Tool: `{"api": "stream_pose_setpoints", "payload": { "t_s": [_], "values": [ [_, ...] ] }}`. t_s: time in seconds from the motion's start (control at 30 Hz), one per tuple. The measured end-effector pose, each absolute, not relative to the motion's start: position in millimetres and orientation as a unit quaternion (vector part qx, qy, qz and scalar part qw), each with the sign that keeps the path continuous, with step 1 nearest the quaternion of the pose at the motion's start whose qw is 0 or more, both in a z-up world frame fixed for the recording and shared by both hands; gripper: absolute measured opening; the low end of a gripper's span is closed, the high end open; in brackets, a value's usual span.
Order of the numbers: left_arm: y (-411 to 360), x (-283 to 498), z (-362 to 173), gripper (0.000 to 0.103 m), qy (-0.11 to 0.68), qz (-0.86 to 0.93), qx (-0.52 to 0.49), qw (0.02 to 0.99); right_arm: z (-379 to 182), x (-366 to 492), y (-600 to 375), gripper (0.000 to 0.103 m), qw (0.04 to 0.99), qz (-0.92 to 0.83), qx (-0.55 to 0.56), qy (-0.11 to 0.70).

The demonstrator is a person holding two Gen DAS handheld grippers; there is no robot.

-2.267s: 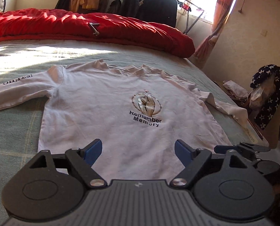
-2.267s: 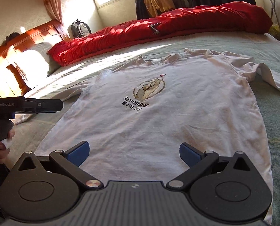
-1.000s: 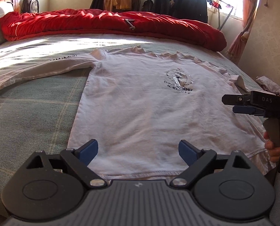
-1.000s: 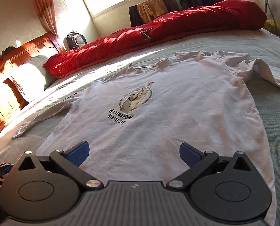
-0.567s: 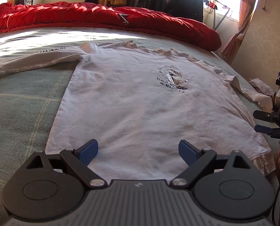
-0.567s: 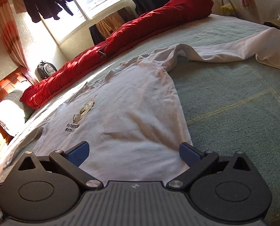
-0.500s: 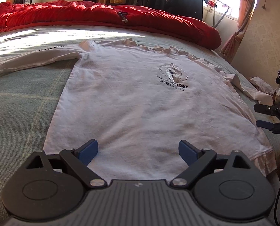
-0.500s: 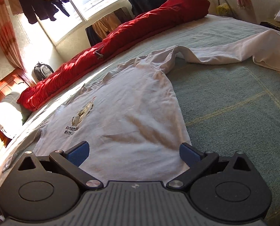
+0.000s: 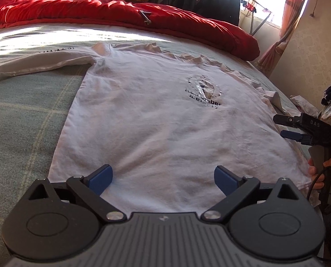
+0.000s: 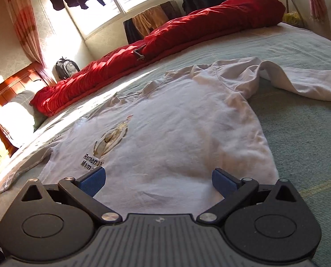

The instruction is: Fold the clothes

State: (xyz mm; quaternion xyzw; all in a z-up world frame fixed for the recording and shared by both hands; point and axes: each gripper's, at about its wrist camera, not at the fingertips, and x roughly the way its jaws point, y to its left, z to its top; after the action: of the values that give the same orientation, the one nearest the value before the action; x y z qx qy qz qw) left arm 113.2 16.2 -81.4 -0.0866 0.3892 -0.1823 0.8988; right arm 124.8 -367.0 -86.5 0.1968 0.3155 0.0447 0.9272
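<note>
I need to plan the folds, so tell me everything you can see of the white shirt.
The white shirt is long-sleeved, of soft cotton-like cloth, and lies flat, print up, on the green bedspread. Its chest bears an oval emblem over the words "Remember Memory". Both sleeves spread outward; the right one is rumpled. The body shows light creases. Neither gripper touches it.

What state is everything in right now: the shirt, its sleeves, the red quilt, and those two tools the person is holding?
White shirt: spread flat, print side up, unfolded.
Sleeve on the left-tool side: stretched out straight.
Sleeve on the right-tool side: out sideways, rumpled.
Red quilt: bunched along the far side of the bed.
Left tool: jaws opening, nothing between them.
Right tool: open, holding nothing.
</note>
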Motion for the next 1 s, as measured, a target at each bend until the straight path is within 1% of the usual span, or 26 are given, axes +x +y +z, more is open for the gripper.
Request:
{"api": "stream_pose_setpoints", "payload": {
  "t_s": [0.1,0.2,0.33,0.5,0.63,0.8,0.93,1.0],
  "values": [
    [17.4,114.5,-81.9,0.100,0.391,-0.184,-0.095,0.897,-85.3,98.3,-390.7,0.103,0.922,0.039,0.216,0.319],
    [17.9,113.7,-77.9,0.100,0.394,-0.177,-0.103,0.896,-72.0,80.6,-383.8,0.103,0.917,0.039,0.189,0.348],
    [16.0,104.7,-66.3,0.100,0.391,-0.182,-0.114,0.895,-53.7,60.9,-351.9,0.103,0.903,0.146,0.193,0.354],
    [4.8,88.0,-61.1,0.100,0.393,-0.216,-0.086,0.890,-58.2,54.3,-307.6,0.103,0.866,0.238,0.193,0.395],
    [0.8,74.8,-71.4,0.100,0.416,-0.221,-0.056,0.880,-69.3,45.3,-297.2,0.103,0.866,0.209,0.147,0.430],
    [4.1,44.6,-79.6,0.100,0.419,-0.231,-0.005,0.878,-74.6,19.6,-326.2,0.103,0.887,0.138,0.133,0.420],
    [11.8,35.5,-65.1,0.100,0.412,-0.239,0.008,0.879,-71.3,10.1,-341.8,0.103,0.893,0.113,0.171,0.401],
    [8.4,38.7,-53.7,0.100,0.386,-0.245,0.014,0.889,-63.8,13.8,-332.3,0.103,0.900,0.107,0.147,0.397]
  ]
}}
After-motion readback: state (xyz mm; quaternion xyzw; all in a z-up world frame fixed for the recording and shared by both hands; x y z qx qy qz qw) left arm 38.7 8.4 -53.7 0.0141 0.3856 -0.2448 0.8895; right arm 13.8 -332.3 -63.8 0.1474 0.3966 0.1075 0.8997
